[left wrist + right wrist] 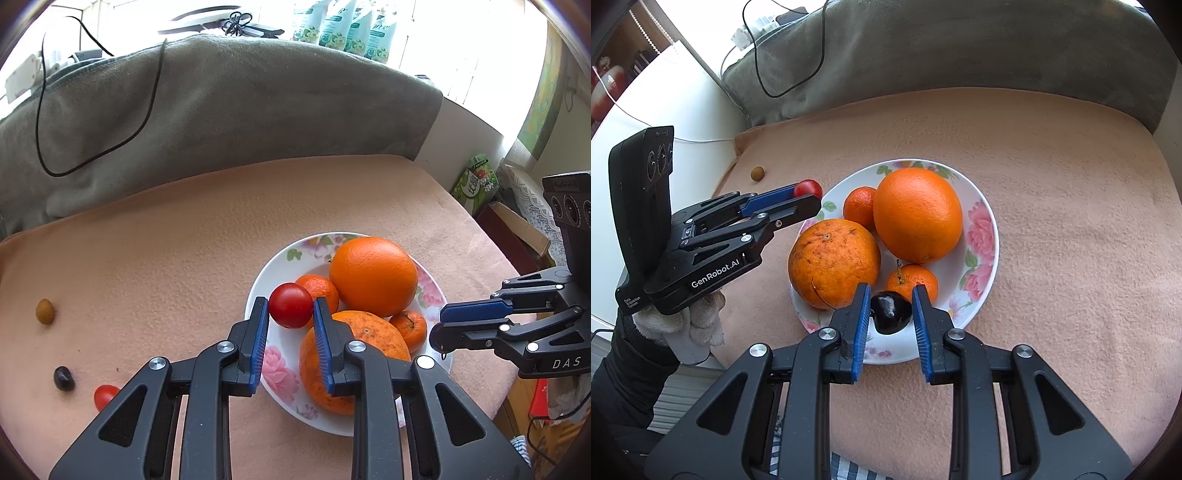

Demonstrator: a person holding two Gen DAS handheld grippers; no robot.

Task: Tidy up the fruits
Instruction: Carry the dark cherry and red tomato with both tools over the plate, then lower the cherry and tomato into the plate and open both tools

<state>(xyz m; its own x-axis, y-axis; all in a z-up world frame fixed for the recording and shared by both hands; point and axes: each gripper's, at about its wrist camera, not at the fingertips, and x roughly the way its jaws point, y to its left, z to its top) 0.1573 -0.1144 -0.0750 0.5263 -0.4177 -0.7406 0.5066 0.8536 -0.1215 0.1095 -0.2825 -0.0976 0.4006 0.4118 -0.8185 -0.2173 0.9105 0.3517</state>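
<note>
**Your rig, as it looks**

Your left gripper [290, 314] and right gripper [890, 312] share one build: matte black linkage arms with triangular cut-outs, round silver screws at the pivots, and ribbed blue pads [260, 347] lining the inner faces of the fingers. The left gripper's side reads "GenRobot.AI" in white, with small white text lower on its handle; the right one shows "DAS". Each carries a black camera block with round lenses on top. Your left hand [690, 325] wears a white knit glove over a black sleeve.
</note>
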